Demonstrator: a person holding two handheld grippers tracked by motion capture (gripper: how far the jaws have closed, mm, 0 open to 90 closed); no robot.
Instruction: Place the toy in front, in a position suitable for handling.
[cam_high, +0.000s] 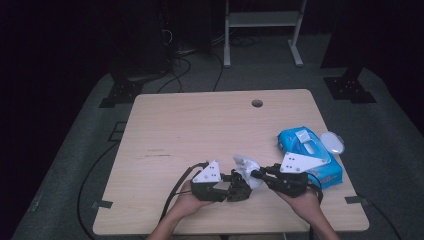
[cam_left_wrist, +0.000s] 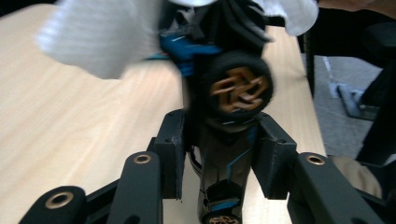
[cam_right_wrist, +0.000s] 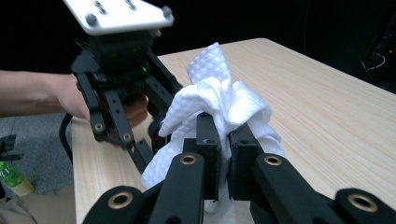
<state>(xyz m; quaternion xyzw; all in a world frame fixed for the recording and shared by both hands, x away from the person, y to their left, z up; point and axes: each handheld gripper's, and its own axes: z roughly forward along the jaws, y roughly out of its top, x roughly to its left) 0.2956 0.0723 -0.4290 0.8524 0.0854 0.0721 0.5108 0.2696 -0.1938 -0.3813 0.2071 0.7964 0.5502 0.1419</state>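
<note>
My left gripper (cam_left_wrist: 219, 140) is shut on a small black toy car (cam_left_wrist: 227, 158) with blue trim; one bronze-spoked wheel (cam_left_wrist: 240, 91) faces the camera. In the high view that gripper (cam_high: 243, 189) and the car (cam_high: 238, 189) are near the table's front edge. My right gripper (cam_right_wrist: 225, 135) is shut on a crumpled white wipe (cam_right_wrist: 219, 98). The wipe (cam_high: 246, 167) rests against the far end of the car, where the two grippers meet. The wipe (cam_left_wrist: 100, 37) hides the car's far end in the left gripper view.
A blue pack of wet wipes (cam_high: 310, 155) lies at the right of the wooden table (cam_high: 190, 125), with a white oval lid (cam_high: 332, 142) beside it. A round cable hole (cam_high: 257, 103) sits near the far edge. Cables and stands surround the table on the floor.
</note>
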